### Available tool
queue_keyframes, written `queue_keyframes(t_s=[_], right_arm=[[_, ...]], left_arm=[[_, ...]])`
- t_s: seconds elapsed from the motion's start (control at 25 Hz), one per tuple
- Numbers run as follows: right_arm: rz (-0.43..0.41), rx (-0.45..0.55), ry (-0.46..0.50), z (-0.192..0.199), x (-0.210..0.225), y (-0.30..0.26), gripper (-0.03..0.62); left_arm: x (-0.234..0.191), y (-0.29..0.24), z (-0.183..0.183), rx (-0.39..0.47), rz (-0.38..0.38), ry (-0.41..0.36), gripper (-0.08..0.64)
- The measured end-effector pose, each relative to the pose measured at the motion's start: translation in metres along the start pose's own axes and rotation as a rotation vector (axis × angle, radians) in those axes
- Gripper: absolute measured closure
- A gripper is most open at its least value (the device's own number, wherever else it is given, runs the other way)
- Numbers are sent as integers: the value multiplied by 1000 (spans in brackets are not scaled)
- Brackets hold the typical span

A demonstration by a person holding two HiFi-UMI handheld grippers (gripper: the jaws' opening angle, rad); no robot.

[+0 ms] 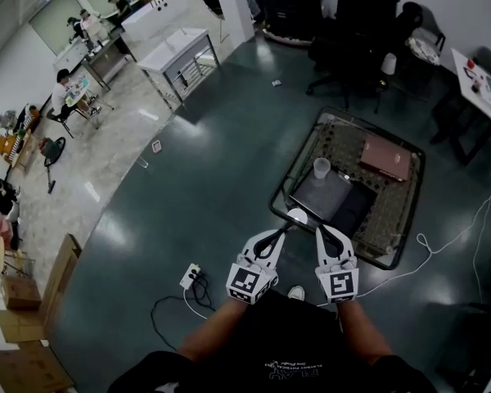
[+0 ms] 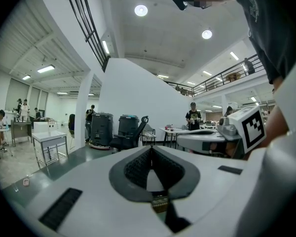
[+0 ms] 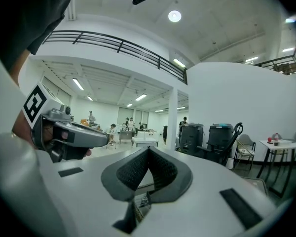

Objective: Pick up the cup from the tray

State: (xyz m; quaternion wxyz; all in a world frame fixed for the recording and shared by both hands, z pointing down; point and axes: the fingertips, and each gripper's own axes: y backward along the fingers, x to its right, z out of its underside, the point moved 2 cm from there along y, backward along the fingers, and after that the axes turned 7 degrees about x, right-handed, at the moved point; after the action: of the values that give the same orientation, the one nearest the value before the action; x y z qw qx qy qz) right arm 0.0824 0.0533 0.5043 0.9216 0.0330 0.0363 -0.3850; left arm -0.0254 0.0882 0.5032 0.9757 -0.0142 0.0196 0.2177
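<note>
Before the tray (image 1: pixel 376 129), left gripper (image 1: pixel 292 219) and right gripper (image 1: pixel 317 229), closed empty, overlap its rim.

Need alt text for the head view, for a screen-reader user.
Looking steeply down, a person holds the left gripper and right gripper out side by side, both shut and empty, at the near edge of a low black-framed table. On it a clear cup stands upright at the far corner of a dark tray, with a reddish-brown flat case nearby.
</note>
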Motion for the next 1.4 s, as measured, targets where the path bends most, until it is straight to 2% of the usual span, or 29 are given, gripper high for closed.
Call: queue_keyframes(t_s=[0.4,0.64,0.92,1.08,1.4], right_arm=[[44,7,42,-1,19,-58,583],[76,-34,66,18,25,-84,583],[153,-101,17,38,35,-112,583],[220,-124,-54,39,43,-130,583],[286,-165,-53,55,54,-149,583]], left_arm=[[-54,-43,-5,-18,33,-13,551],[-87,-64,5,-41,53,-11,551],[-120,-90,16,-61,121,11,549],[-141,-106,21,-67,158,15,551],[-165,-130,25,-66,221,31,551]])
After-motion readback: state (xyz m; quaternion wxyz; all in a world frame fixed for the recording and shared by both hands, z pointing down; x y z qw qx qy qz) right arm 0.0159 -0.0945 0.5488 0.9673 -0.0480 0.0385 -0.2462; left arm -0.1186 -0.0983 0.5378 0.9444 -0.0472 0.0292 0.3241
